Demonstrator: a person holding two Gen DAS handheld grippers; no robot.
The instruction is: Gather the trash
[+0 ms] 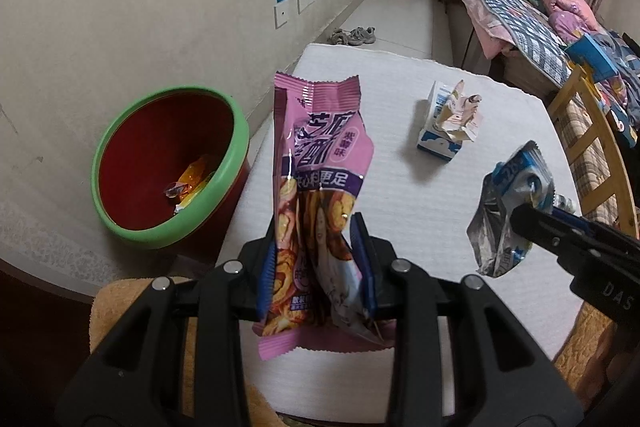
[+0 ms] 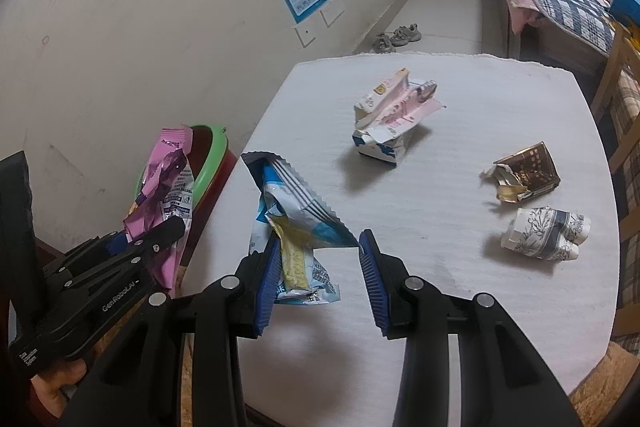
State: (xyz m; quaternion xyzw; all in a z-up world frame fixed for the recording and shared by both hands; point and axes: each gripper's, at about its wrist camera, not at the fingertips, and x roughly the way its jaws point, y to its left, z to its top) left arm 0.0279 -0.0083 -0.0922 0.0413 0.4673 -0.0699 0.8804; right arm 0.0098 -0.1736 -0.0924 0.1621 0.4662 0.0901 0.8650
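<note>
Left gripper [image 1: 320,267] jaws pinching pink snack wrapper [image 1: 316,163] near green-rimmed bin [image 1: 168,163]; right gripper [image 2: 322,277] jaws gripping blue-white wrapper [image 2: 288,211] over white table [image 2: 460,267].

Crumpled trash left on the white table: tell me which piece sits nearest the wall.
The crushed blue-and-white milk carton, farthest from the grippers; the brown foil wrapper and flattened floral paper cup lie closer.

— On the counter [image 2: 460,227]? Carton [image 2: 386,131] at the middle, torn box [image 2: 524,173] right of it, crushed cup [image 2: 546,233] just before that.
— Left, off the counter's edge? Bin [image 1: 160,163], on the floor.
</note>
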